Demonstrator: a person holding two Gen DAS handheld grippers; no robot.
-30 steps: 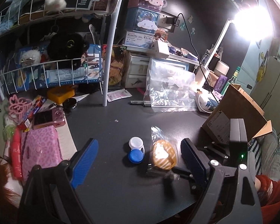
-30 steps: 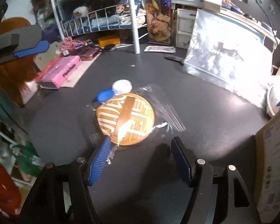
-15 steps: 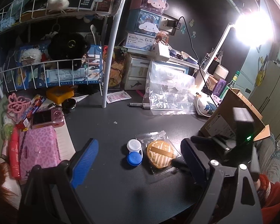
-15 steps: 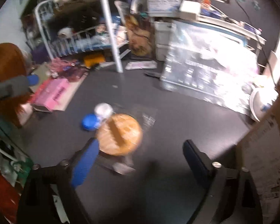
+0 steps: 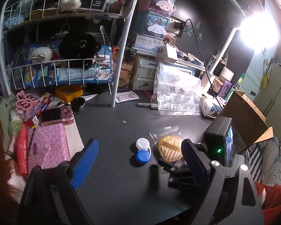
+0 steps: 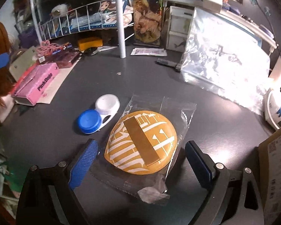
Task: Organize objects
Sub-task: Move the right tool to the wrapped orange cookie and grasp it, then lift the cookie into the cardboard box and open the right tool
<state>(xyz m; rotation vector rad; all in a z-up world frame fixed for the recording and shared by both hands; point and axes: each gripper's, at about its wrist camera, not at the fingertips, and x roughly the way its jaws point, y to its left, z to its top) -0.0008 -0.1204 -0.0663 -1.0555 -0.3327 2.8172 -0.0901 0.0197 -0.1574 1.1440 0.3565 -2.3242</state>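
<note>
A round orange powder puff (image 6: 142,140) in a clear wrapper lies flat on the dark desk. My right gripper (image 6: 140,144) straddles it. The jaws are closing, the blue pads stand either side of the puff, and neither presses on it. Just left of the puff sits a contact lens case (image 6: 98,115) with one white and one blue cap. My left gripper (image 5: 139,146) hovers open over the desk, nothing gripped. The lens case (image 5: 143,150) and the puff (image 5: 170,148) lie ahead of it.
A pink leopard pouch (image 5: 45,148), a pink camera (image 5: 56,115) and a red tube (image 5: 22,150) crowd the left. A white wire rack (image 5: 65,63) stands behind, a clear zip bag (image 5: 176,97) leans at the back, and a cardboard box (image 5: 243,120) stands on the right.
The right gripper let go of the puff's wrapper, opened wider and pulled back, then came forward again so the puff lies between its fingers. The left gripper stayed put.
</note>
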